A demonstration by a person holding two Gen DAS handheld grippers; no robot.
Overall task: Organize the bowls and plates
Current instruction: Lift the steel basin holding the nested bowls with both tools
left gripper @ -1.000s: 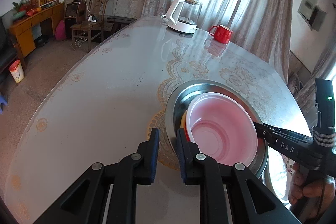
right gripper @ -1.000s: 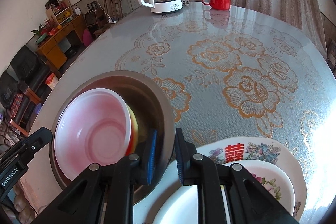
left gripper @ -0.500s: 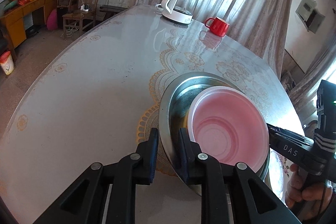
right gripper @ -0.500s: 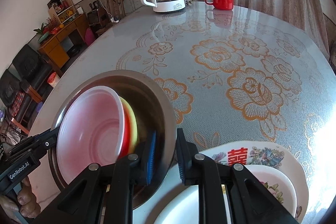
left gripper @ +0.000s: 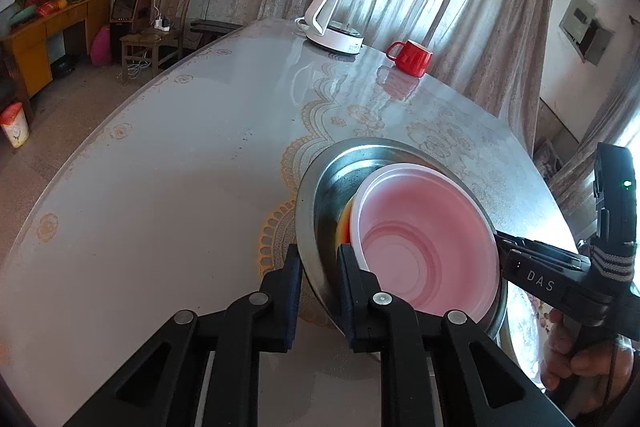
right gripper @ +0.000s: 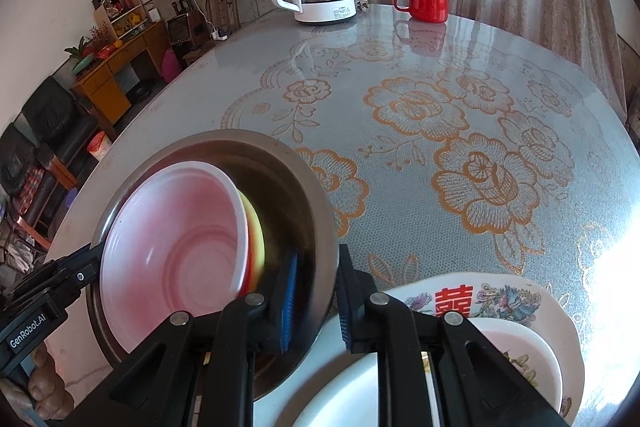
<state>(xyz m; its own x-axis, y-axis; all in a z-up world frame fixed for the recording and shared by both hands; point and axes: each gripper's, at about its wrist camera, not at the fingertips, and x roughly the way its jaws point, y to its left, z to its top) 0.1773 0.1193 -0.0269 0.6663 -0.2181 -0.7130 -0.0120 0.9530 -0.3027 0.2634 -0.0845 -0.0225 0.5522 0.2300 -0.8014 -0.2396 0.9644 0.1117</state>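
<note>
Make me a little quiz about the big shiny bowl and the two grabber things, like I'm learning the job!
1. True or false: the left gripper and the right gripper each pinch the rim of the steel basin.
2. Which sits on top of the stack inside the basin? A: the pink bowl; B: the red mug; C: the kettle.
3. Fill in: beside the basin, near the right gripper, lie flowered ___.

Key: 1 true, one on each side of the basin. 2 A; a yellow and a red rim peek out under it. 3 plates, stacked on the table.
</note>
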